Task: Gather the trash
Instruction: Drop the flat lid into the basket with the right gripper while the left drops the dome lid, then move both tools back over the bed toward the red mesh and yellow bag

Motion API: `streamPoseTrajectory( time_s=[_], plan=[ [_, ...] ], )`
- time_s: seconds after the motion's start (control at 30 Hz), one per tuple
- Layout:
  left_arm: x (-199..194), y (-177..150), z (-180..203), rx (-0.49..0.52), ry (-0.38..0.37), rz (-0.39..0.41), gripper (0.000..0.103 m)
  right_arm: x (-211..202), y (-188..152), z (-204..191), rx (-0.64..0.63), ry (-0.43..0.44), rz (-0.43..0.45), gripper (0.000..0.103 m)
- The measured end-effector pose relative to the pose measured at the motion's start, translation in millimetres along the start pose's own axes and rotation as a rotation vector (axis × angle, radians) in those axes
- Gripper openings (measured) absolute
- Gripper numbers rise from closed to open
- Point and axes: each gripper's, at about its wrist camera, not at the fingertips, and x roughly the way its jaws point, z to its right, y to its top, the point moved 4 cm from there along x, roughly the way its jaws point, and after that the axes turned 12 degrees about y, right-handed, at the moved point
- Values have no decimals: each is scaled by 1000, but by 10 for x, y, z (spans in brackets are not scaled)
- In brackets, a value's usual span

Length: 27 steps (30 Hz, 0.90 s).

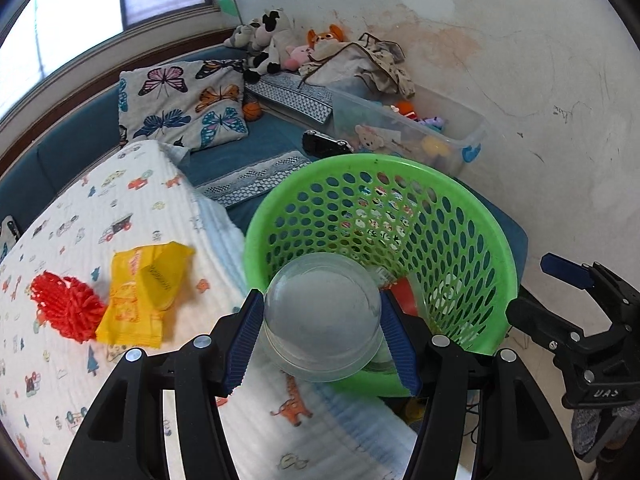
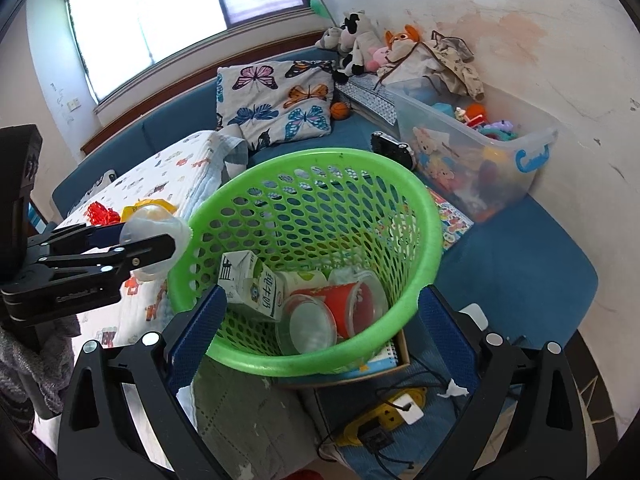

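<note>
The left gripper (image 1: pixel 322 340) has a clear plastic dome lid (image 1: pixel 322 312) pinched between its blue ribbed pads, one pad on each side of the widest part, the jaws closed only as far as the lid's width allows. It hangs right at the near rim of the green perforated basket (image 1: pixel 496 240), over the edge of the printed quilt (image 1: pixel 120 208), seemingly just short of the opening. That lid looks feather-light and thin-walled, smooth and probably slippery, the kind of thing that buckles or pops out if squeezed hard; taking it across the rim band, where the plastic is stiffest, looks like the sensible hold, and that appears to be roughly where the pads sit. From the other side, the right gripper (image 2: pixel 320 320) stands with its jaws spread wide, straddling the near part of the basket's rim; I cannot tell whether the pads actually touch the plastic, and it does not look clamped on anything. Inside the basket lie a milk carton (image 2: pixel 256 284), a red-and-white paper cup (image 2: pixel 344 304) and a clear round tub (image 2: pixel 308 328). Still out on the quilt are a yellow wrapper (image 1: pixel 140 292) and a red mesh net (image 1: pixel 64 304), touching each other; both look soft, crinkly and weightless, easy to pinch anywhere at a raised fold.
</note>
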Motion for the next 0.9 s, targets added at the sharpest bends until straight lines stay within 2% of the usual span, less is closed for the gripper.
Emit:
streamPoseTrajectory(
  time_s=[0.47, 0.9],
  plan=[
    [-75, 23, 87, 22, -9, 21, 67, -2, -50, 11, 8, -1, -10, 96],
    [-347, -101, -334, -47, 25, 54, 73, -67, -76, -259, -16, 29, 1, 96]
  ],
)
